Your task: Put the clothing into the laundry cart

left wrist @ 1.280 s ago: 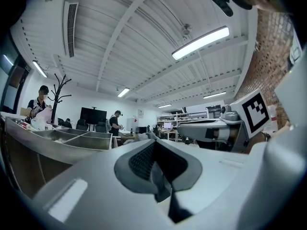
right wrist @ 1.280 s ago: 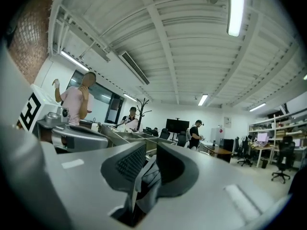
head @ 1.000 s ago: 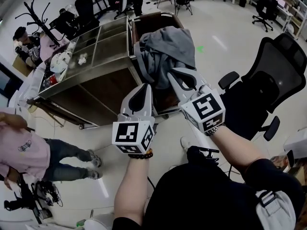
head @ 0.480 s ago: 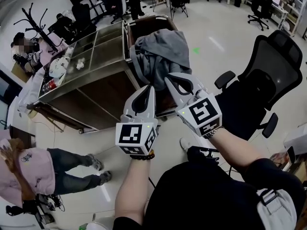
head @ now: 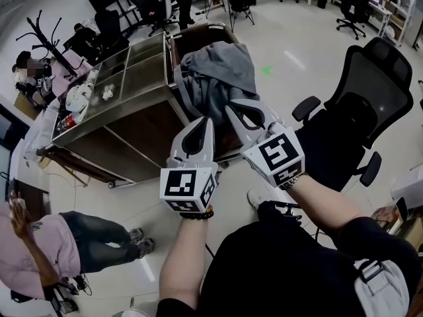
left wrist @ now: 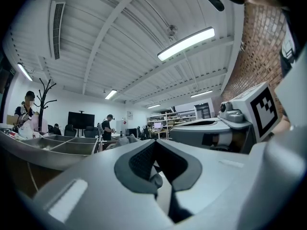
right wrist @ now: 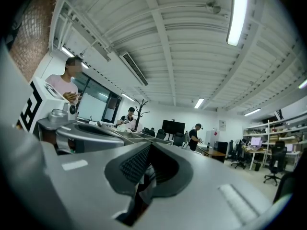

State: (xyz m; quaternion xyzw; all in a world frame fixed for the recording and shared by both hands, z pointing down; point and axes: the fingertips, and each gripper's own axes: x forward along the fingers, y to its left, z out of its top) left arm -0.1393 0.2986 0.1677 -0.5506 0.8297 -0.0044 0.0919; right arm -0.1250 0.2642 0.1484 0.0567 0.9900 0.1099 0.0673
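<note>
Only the head view shows the grey garment (head: 218, 68) on the laundry cart (head: 198, 37); left gripper (head: 205, 120) and right gripper (head: 230, 108) are closed, seemingly pinching it

The right gripper (right wrist: 149, 146) fills the lower frame, its jaws closed together on a pale fold of clothing (right wrist: 148, 181) that shows in the dark gap between the pads. At left the left gripper (right wrist: 112, 139) lies alongside, with a person in a pink top (right wrist: 64, 84) above it. Mid-frame stand a coat rack (right wrist: 141, 110), a black screen (right wrist: 173, 126) and a standing person (right wrist: 195, 137). A ceiling light (right wrist: 237, 13) runs at the upper right.
</note>
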